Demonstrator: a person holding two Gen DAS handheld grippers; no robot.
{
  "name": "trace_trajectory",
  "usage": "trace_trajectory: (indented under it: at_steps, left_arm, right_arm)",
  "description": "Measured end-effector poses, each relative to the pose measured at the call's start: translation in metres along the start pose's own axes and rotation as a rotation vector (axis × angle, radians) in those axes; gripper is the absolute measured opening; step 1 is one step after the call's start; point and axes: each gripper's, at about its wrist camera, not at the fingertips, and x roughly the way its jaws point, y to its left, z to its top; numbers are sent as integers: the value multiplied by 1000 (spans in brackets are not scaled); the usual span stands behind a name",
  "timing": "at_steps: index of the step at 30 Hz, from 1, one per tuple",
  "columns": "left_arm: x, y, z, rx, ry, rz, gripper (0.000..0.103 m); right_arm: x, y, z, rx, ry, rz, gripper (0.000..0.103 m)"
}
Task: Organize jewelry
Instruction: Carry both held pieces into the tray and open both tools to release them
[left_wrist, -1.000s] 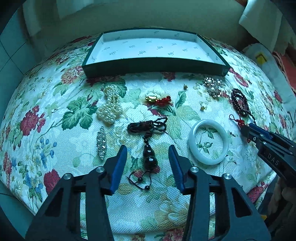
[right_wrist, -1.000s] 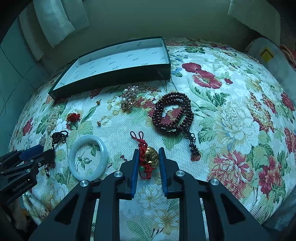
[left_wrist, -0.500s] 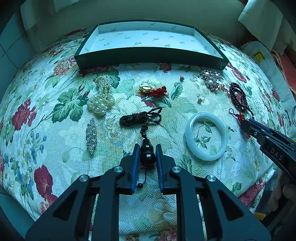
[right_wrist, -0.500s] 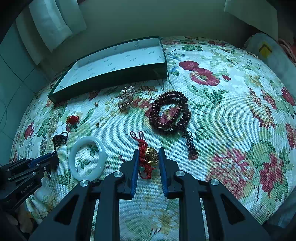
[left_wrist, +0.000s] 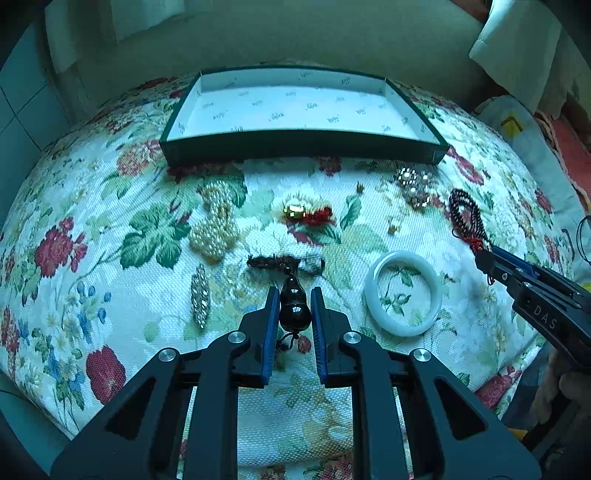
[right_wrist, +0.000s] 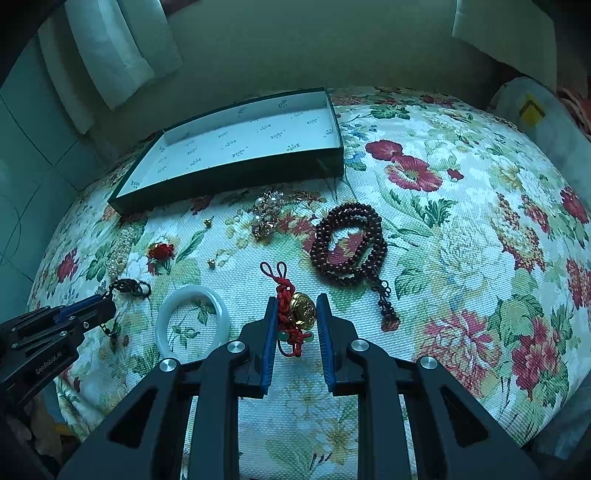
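1. Between the blue pads of the left tool (left_wrist: 294, 314) sits a dark gourd pendant (left_wrist: 293, 308); the jaws have just been closing, and now they are clamped on its round body.
2. From the top of the pendant a dark cord (left_wrist: 273, 262) goes up to a small bundle that lies on the flowered cloth (left_wrist: 110, 221).
3. Between the pads of the right tool (right_wrist: 297, 325) there is a gold charm with red knotted cord (right_wrist: 291, 314); the jaws are closed narrow on it, and the red loops stick out above the tips.
4. Just right of the left tool, a white bangle (left_wrist: 402, 293) lies flat on the cloth, between the two tools.
5. Left of the pendant lies a narrow rhinestone brooch (left_wrist: 200, 295), and above it a heap of pearls (left_wrist: 215, 229).
6. Above the cord bundle lies a second small charm, gold and red (left_wrist: 308, 214).
7. To the right of the right tool, a string of dark red beads (right_wrist: 349, 245) is coiled on the cloth, and its tassel points down toward the near edge.
8. Near the box, a cluster brooch with pearls (right_wrist: 267, 216) lies, and two very small gold pieces (right_wrist: 211, 263) are on the cloth close to it; what they are I cannot tell.
9. At the far side stands an open dark green box (left_wrist: 303, 146) with a white printed lining, and nothing of the jewelry is inside.
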Motion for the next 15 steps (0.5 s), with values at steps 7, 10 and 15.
trace_trajectory:
  at_steps: [7, 10, 15]
  left_arm:
    - [-20, -2, 26, 19, -84, -15, 17]
    - [-25, -4, 40, 29, -115, -22, 17]
    - [-26, -3, 66, 33, -156, -31, 17]
  right_arm:
    - [-14, 5, 21, -7, -56, 22, 21]
    - [-18, 10, 32, -19, -76, 26, 21]
    - [-17, 19, 61, -42, -113, 39, 21]
